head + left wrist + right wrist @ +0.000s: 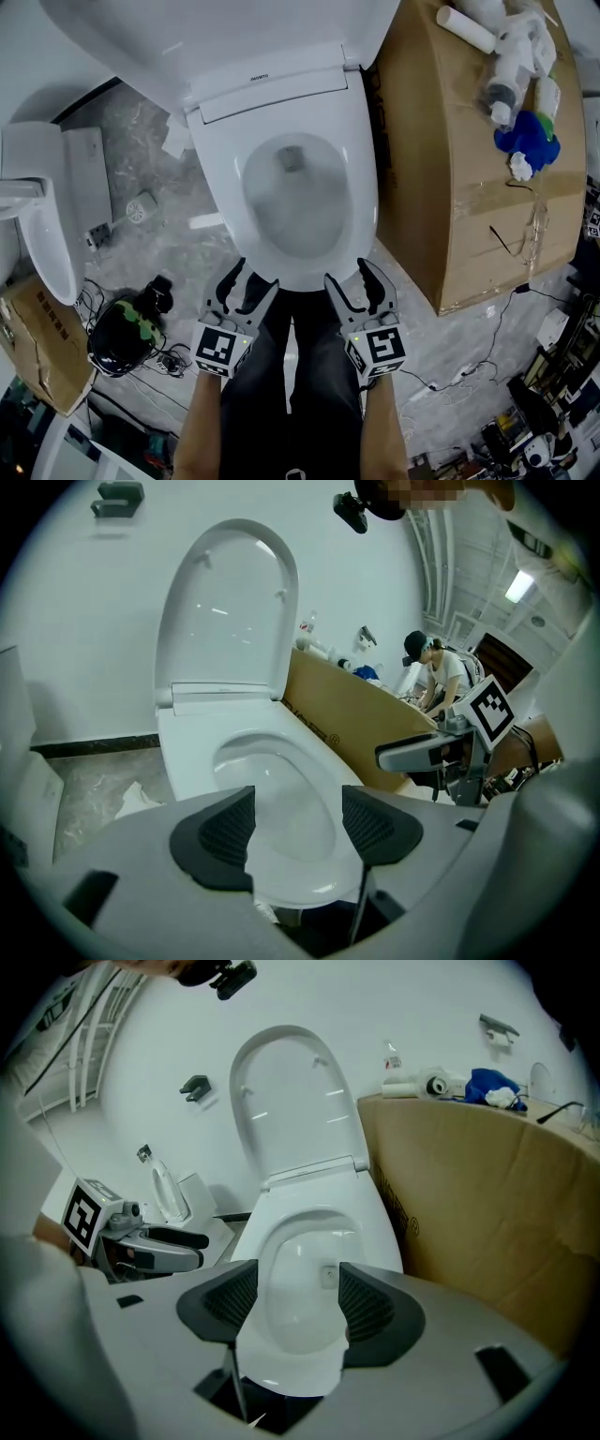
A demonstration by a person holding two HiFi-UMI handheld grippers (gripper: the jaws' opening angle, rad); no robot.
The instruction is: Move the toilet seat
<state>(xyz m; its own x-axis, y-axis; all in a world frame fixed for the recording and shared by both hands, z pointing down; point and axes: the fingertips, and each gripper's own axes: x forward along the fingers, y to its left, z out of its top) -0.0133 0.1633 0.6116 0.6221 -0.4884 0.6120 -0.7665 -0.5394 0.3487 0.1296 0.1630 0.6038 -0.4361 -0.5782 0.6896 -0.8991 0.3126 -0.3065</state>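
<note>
A white toilet stands with its lid (187, 37) raised against the back and its seat (361, 178) lying flat on the bowl. My left gripper (253, 277) hangs just before the seat's front rim, left of centre, jaws open with nothing pressed between the pads. My right gripper (349, 274) sits beside it, right of centre, also open. In the left gripper view the seat (300, 761) and lid (230, 611) show beyond the left gripper (298, 822). The right gripper view looks past the right gripper (295, 1302) at the seat (375, 1222) and upright lid (291, 1101).
A large cardboard box (469, 169) stands right of the toilet, with bottles and a blue cloth (530, 136) on top. Another white ceramic fixture (37, 206) is at the left. A black rounded object (122, 333) and cables lie on the floor. A person (436, 672) works in the background.
</note>
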